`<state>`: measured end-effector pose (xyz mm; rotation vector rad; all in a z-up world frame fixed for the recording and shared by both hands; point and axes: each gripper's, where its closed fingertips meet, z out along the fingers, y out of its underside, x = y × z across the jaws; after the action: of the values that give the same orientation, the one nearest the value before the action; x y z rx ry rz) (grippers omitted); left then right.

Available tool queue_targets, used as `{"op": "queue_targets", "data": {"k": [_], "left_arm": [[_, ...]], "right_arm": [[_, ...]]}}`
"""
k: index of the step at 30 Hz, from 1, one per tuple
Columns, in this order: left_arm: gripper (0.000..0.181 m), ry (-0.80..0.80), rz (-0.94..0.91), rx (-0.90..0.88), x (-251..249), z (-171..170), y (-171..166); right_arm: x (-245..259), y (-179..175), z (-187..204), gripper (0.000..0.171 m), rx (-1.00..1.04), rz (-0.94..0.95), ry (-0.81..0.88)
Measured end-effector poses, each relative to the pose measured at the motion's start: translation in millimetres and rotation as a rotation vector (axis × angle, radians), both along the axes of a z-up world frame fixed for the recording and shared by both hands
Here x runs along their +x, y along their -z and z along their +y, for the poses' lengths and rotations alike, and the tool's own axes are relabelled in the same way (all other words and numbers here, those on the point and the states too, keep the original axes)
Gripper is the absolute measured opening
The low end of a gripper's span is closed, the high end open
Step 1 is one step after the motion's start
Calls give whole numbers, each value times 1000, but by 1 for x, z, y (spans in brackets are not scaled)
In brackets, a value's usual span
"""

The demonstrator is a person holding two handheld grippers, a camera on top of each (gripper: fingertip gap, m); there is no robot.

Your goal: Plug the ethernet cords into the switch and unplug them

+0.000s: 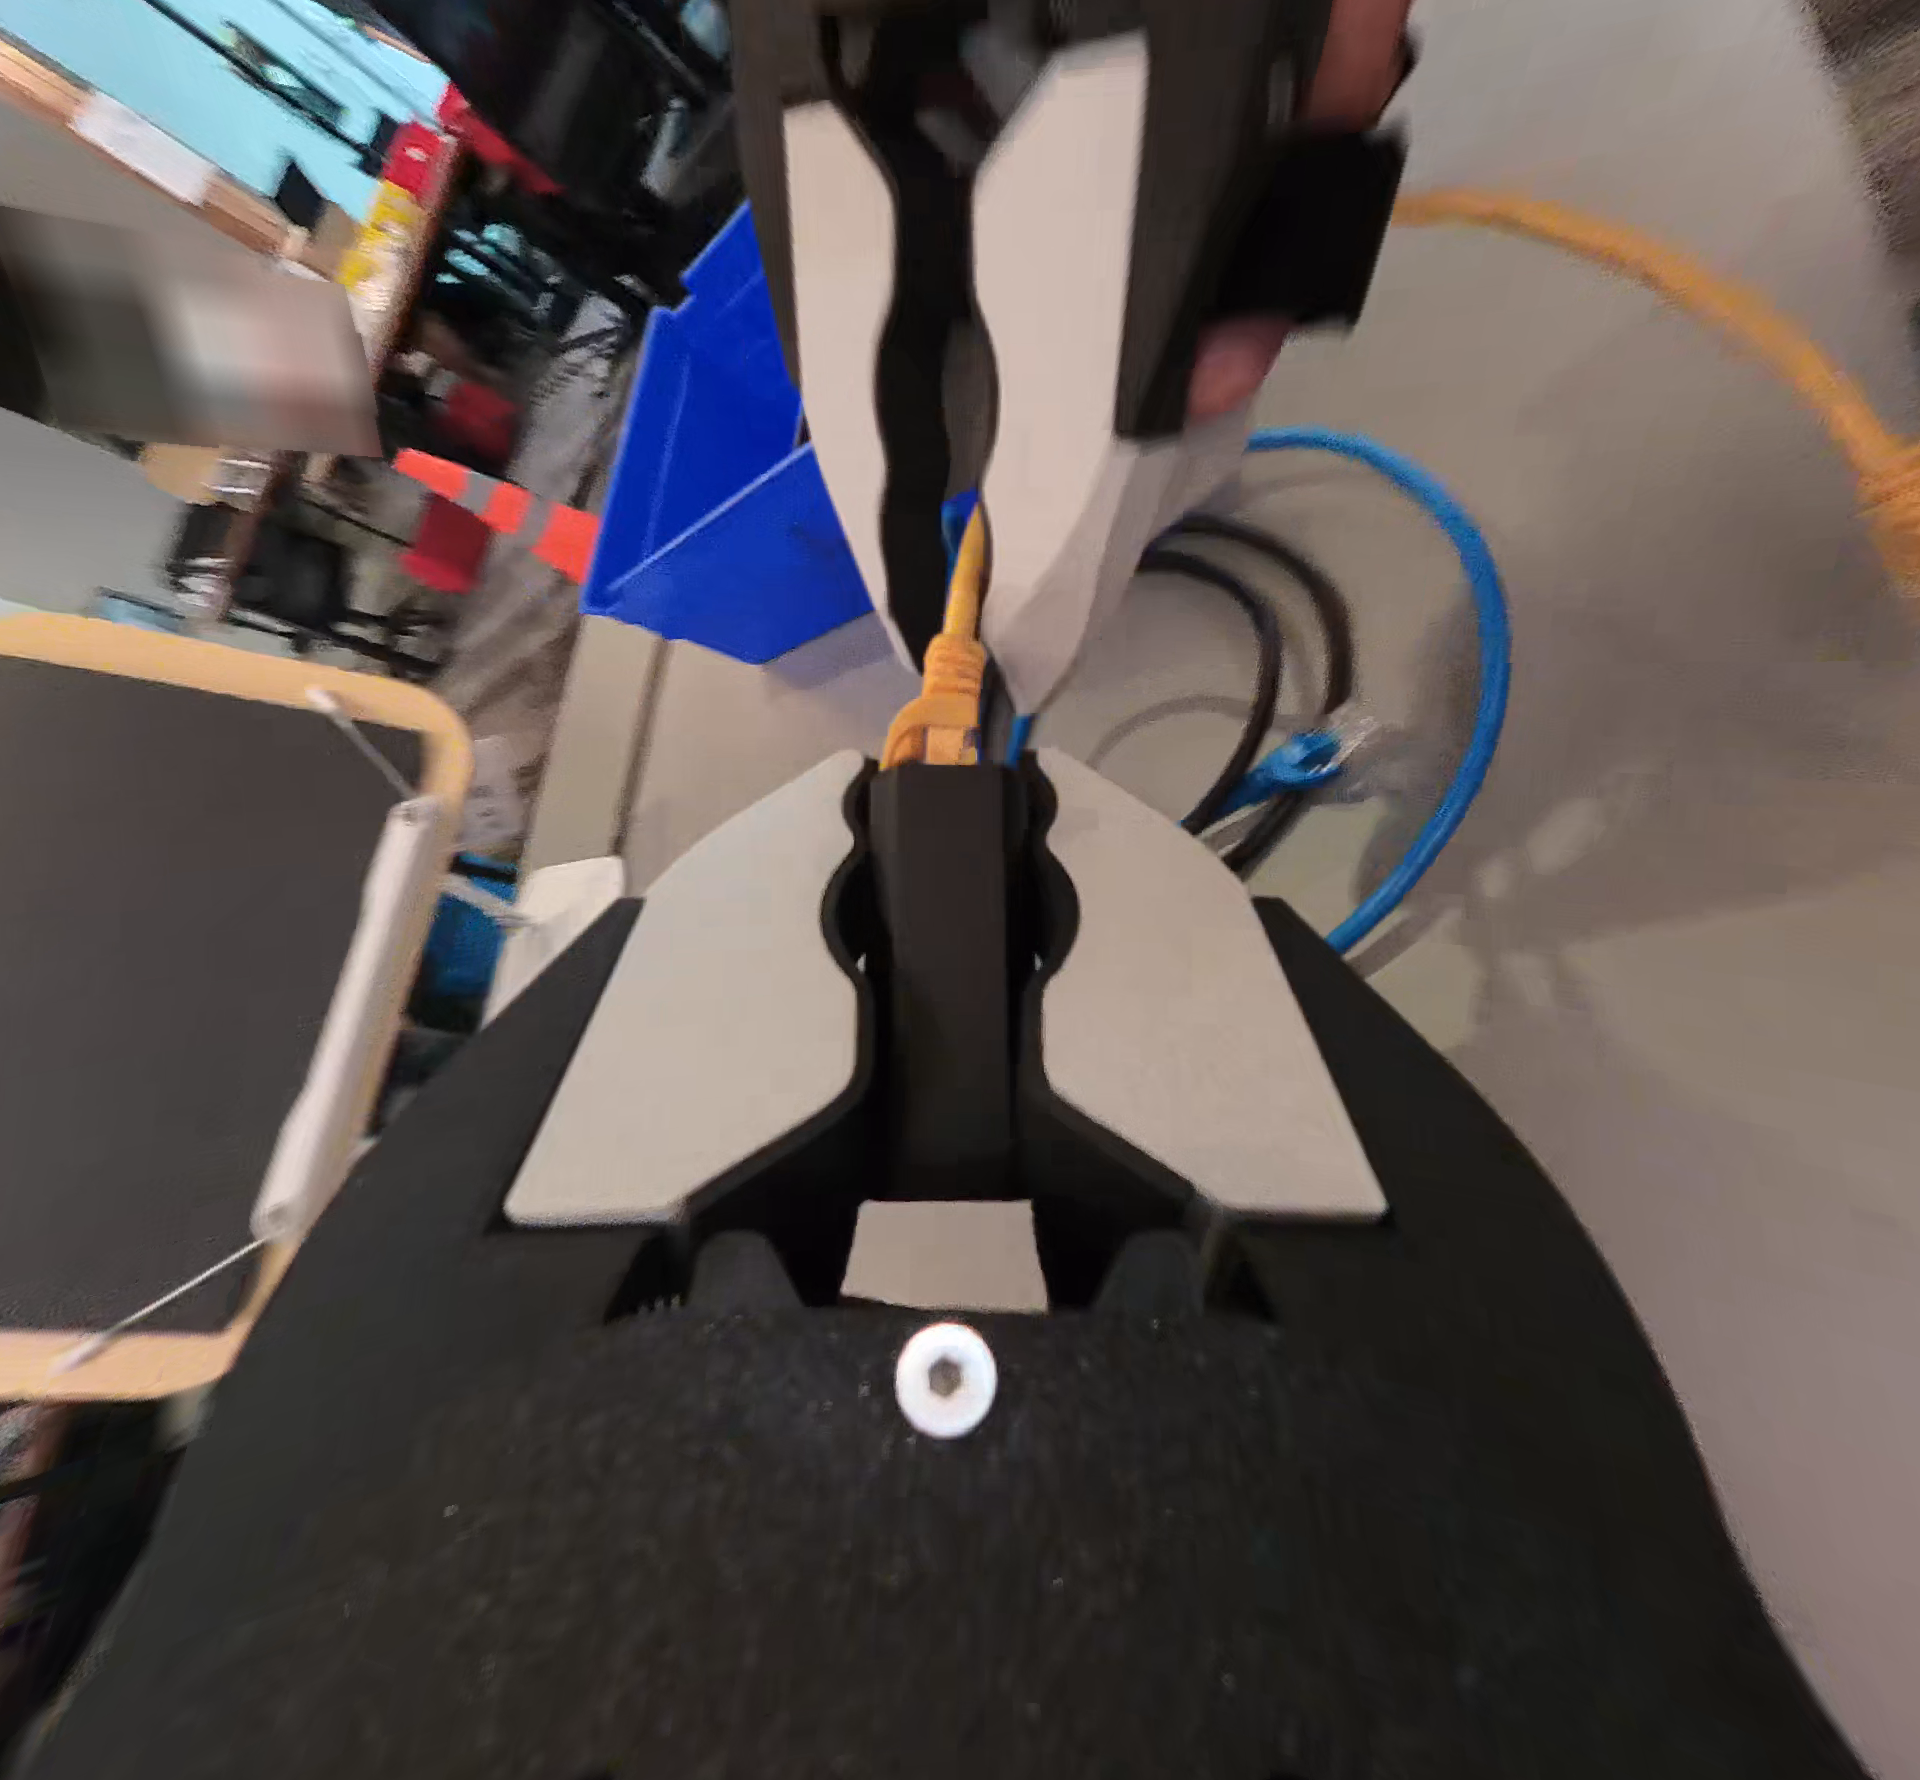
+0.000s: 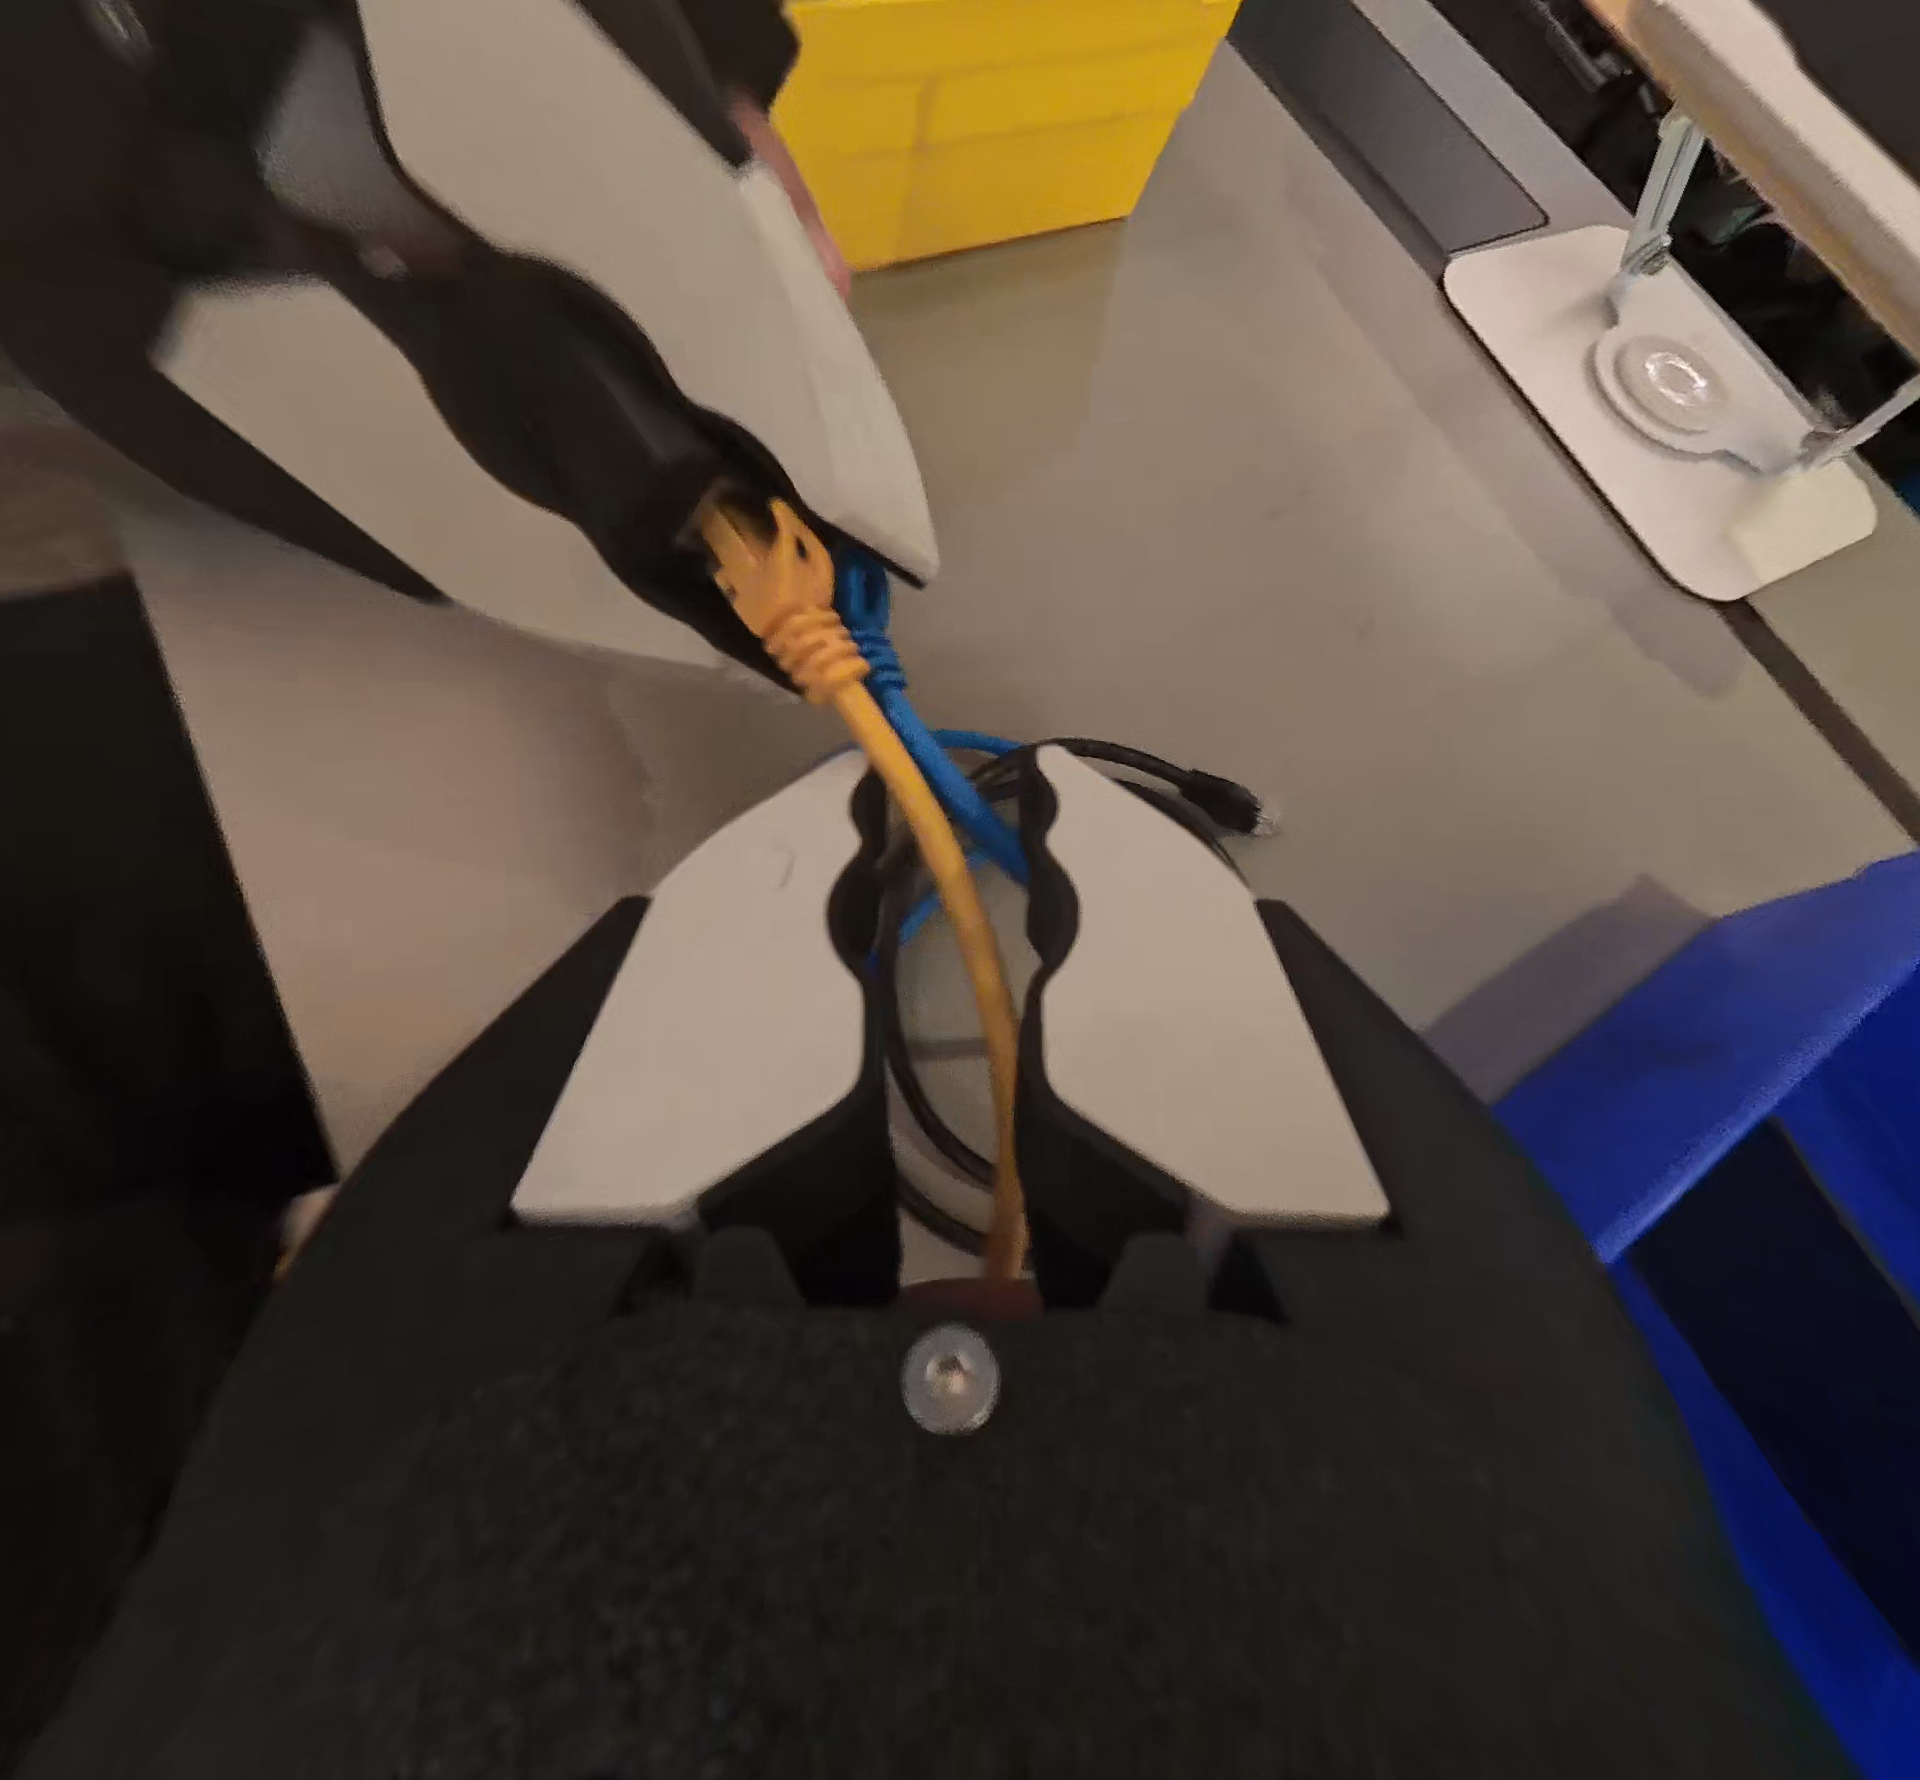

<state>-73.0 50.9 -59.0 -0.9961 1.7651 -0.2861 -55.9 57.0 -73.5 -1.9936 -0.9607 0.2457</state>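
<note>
Switch (image 1: 940, 951): small black box, held up over the grey table (image 2: 1351, 535), not lying on it.
L tongs (image 1: 945, 774): squeezed tight on the switch, one finger on each side.
Orange cord (image 2: 821, 629): its plug sits in the end of the switch; the rest runs back btw the R tongs' fingers.
R tongs (image 2: 951, 785): fingers a bit apart, around the orange cord near its plug, not pinching it.
Blue cord (image 2: 878, 634): plugged in right beside the orange one, then loops down to the table.
Black cord (image 1: 1268, 691): curled on the table below the tongs.
Bins: blue bin (image 1: 727, 504) & yellow bin (image 2: 987, 68) on the table, farther back.
</note>
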Motion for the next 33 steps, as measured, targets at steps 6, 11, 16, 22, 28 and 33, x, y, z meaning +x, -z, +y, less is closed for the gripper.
{"op": "queue_targets", "data": {"k": [6, 11, 16, 22, 28, 33], "left_arm": [[25, -5, 89, -80, -9, -6, -7], [25, -11, 108, -44, -8, -20, -6], [40, -80, 37, -144, -13, -22, -11], [41, -51, -75, -344, -39, -27, -21], [42, -43, -85, -328, -48, -23, -13], [28, 59, -115, -330, -48, -40, -18]], "right_arm": [[-7, -5, -7, 27, 135, -191, -58], [-18, -9, -19, 12, 124, -220, -114], [-20, -11, -23, 7, 194, -264, -162], [-19, -11, -28, 6, 217, -144, -205], [-25, -13, -38, 5, 238, -106, -280], [-34, -21, -52, 5, 227, 44, -370]]}}
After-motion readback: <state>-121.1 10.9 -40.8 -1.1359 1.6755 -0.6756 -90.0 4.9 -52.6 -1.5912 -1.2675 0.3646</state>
